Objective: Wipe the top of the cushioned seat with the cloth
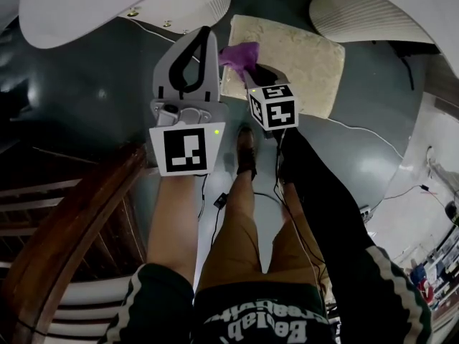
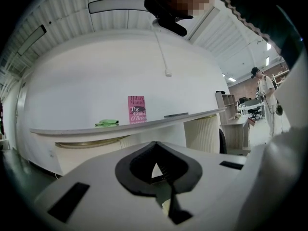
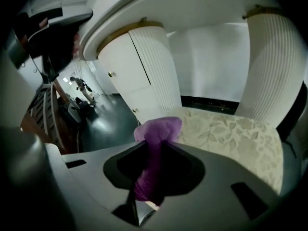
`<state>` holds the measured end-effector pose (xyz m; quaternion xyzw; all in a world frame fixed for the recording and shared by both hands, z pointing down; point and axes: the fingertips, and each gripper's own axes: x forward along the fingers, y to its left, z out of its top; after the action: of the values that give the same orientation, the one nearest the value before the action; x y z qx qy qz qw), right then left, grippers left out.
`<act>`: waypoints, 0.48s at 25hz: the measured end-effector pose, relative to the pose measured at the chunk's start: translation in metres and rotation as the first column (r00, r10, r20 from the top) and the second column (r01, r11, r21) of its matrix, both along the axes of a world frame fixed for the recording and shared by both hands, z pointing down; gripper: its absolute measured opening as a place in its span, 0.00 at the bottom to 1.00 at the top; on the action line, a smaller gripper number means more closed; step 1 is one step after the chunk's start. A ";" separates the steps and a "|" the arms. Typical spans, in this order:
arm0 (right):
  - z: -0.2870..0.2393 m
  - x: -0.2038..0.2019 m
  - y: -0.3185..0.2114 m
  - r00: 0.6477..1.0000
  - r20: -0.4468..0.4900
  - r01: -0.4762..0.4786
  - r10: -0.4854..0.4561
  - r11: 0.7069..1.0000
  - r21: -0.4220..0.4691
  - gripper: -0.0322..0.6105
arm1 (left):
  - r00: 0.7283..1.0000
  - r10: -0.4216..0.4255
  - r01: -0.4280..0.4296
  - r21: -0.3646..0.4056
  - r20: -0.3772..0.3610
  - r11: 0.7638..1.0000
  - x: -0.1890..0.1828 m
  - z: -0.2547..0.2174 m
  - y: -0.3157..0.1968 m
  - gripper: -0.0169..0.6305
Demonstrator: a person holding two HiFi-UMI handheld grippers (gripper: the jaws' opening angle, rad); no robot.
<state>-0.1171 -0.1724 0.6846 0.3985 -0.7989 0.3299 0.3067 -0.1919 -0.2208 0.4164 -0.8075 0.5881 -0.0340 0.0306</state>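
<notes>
The cushioned seat (image 1: 297, 56) is a cream square with a leaf pattern, lying low on the dark floor ahead of my feet. My right gripper (image 1: 251, 69) hovers over its near left corner, shut on a purple cloth (image 1: 240, 53) that bunches out past the jaws. In the right gripper view the cloth (image 3: 157, 131) pokes up between the dark pads, with the seat (image 3: 231, 138) just beyond it. My left gripper (image 1: 206, 34) is held left of the seat over the floor, its jaws closed together on nothing. The left gripper (image 2: 154, 150) faces a white counter, not the seat.
White ribbed columns (image 3: 272, 61) and a curved white counter (image 1: 107, 6) flank the seat. A curved wooden rail (image 1: 72, 221) runs at my left. Cables (image 1: 373, 138) trail over the floor. A pink book (image 2: 136, 109) and a green cloth (image 2: 107, 123) rest on a shelf.
</notes>
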 end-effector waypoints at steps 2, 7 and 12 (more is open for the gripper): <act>0.005 0.005 0.001 1.000 -0.020 -0.010 0.010 1.000 -0.013 0.21 | 1.000 0.006 -0.006 0.000 -0.001 1.000 0.002 -0.001 0.000 0.05; 0.004 0.038 0.002 0.998 -0.057 -0.041 0.041 0.999 0.009 0.21 | 0.999 0.040 -0.040 0.004 0.035 0.999 0.019 -0.002 0.001 0.05; 0.011 0.105 0.017 0.988 -0.121 -0.096 0.096 0.995 0.002 0.21 | 0.997 0.069 -0.070 0.014 0.039 0.997 0.049 -0.009 0.002 0.05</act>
<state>-0.0119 -0.1552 0.6960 0.4552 -0.7582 0.3211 0.3389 -0.1431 -0.2184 0.4077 -0.8264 0.5591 -0.0441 0.0493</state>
